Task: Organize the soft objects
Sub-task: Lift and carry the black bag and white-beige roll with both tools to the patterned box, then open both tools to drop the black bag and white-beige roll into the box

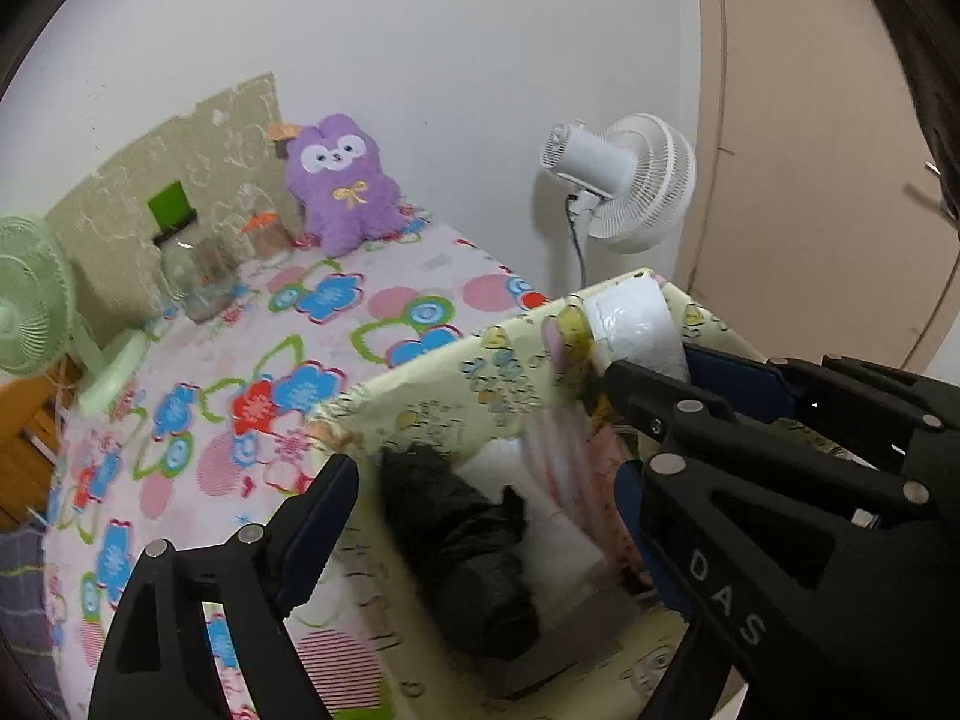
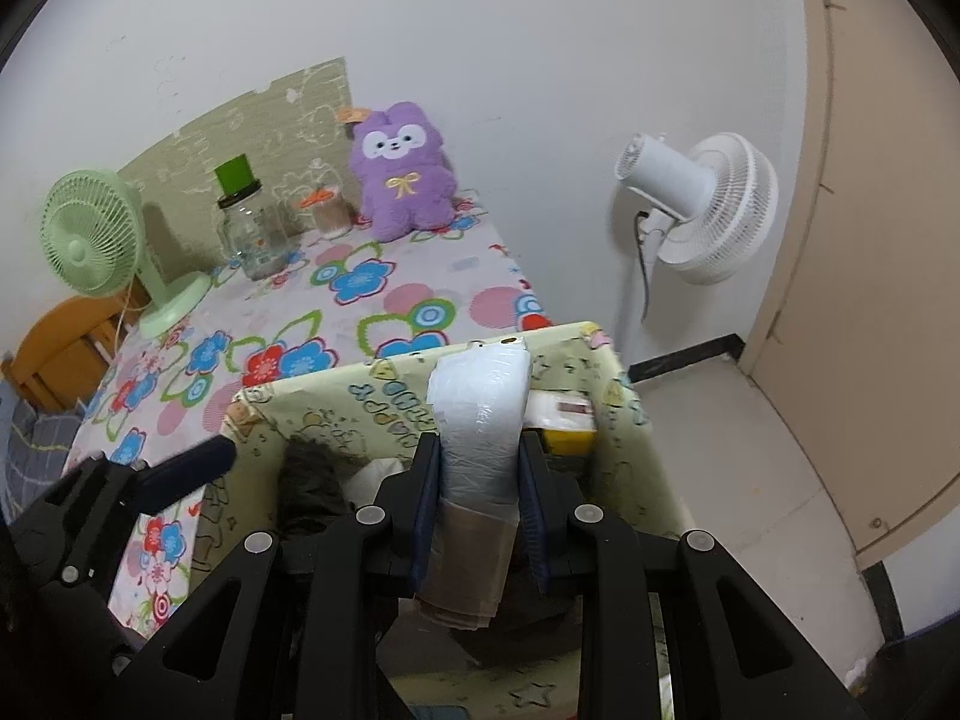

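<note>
A: Entry, right gripper [image 2: 479,495]: its fingers [image 2: 427,498] were clamped on a white plastic-wrapped roll [image 2: 480,414], one on each side. The roll stood upright over the open yellow fabric box [image 2: 336,408], its top level with the box's far rim.

B: And the left gripper [image 1: 480,468]?

A: Fingers spread wide, gripping nothing. One finger [image 1: 324,516] sat outside the box's left wall, the other near the box's right side; the right gripper crossed just in front of it.

B: Box contents?

A: A black bundle [image 1: 474,546] lay at the bottom beside something white [image 1: 558,540]. Pink-striped material [image 1: 564,456] was blurred; I could not identify it.

B: Surroundings?

A: The box stood at the near edge of the desk, on a floral cloth [image 2: 384,294]. A purple plush [image 2: 405,171] sat against the wall, well apart, with a glass jar [image 2: 252,234] and green fan [image 2: 96,240] to its left. A white fan [image 2: 702,210] stood beyond the desk.
</note>
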